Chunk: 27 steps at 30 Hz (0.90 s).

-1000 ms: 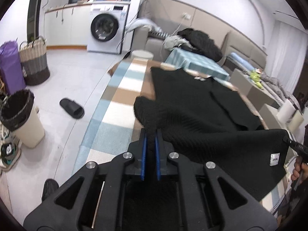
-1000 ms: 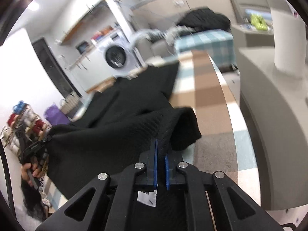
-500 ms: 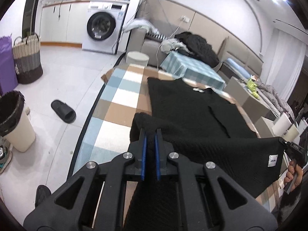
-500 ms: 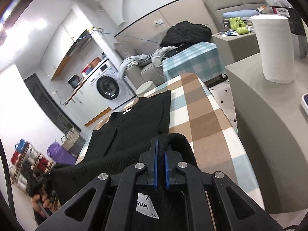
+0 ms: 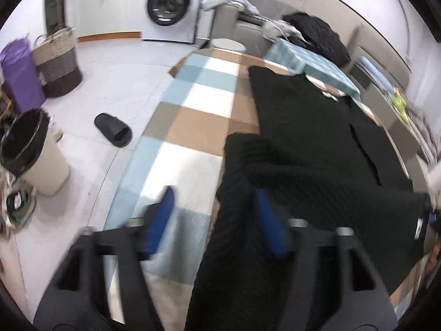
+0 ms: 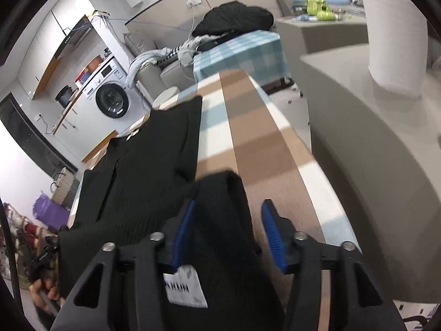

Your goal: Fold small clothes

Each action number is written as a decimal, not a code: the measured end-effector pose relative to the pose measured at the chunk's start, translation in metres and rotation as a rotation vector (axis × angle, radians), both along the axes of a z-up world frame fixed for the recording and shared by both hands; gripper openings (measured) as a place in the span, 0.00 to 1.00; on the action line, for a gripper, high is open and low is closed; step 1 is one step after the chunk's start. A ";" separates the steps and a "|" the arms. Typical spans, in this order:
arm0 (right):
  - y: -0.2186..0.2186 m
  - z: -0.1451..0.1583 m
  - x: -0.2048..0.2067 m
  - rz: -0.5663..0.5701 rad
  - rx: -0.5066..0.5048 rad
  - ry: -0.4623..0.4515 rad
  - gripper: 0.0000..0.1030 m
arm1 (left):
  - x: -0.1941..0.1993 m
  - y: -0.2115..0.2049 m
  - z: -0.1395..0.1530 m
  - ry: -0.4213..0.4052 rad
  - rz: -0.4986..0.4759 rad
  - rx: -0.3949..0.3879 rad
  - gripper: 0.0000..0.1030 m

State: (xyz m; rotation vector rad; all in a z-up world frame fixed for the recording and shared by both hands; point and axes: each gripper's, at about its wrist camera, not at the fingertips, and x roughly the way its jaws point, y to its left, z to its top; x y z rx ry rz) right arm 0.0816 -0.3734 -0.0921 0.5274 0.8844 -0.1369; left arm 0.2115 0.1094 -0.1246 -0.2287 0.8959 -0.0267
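Note:
A black knit garment (image 5: 317, 138) lies spread on the checked blue, brown and white cover (image 5: 193, 127), with its near hem folded back toward the far end. My left gripper (image 5: 213, 195) has its jaws opening. The hem's left corner hangs between them and rests against the right blue pad (image 5: 268, 220), clear of the left one. In the right wrist view, my right gripper (image 6: 228, 204) also has its jaws opening. The garment's (image 6: 143, 165) right corner with its white label (image 6: 184, 287) lies loose between the pads, on the cover (image 6: 261, 143).
On the floor to the left are a black slipper (image 5: 113, 133), a lined bin (image 5: 30, 151) and a woven basket (image 5: 58, 69). A washing machine (image 5: 168, 5) stands behind. A grey counter (image 6: 372, 138) with a paper roll (image 6: 394, 41) borders the right side.
Both grippers were shut on the hem's corners and carried them toward the far end and lower. Now both stand apart and the cloth is let go.

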 end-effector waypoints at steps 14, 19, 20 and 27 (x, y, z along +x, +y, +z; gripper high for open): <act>0.016 -0.018 0.011 0.131 0.024 0.017 0.50 | 0.006 -0.018 -0.011 0.026 -0.106 -0.072 0.40; 0.016 -0.020 0.017 0.131 0.037 0.018 0.45 | 0.004 -0.022 -0.010 0.011 -0.105 -0.047 0.14; 0.016 -0.021 0.016 0.132 0.039 0.018 0.42 | 0.003 -0.024 -0.010 0.009 -0.108 -0.037 0.13; 0.017 -0.022 0.018 0.151 0.074 0.012 0.23 | -0.001 -0.023 -0.009 0.027 -0.118 -0.037 0.07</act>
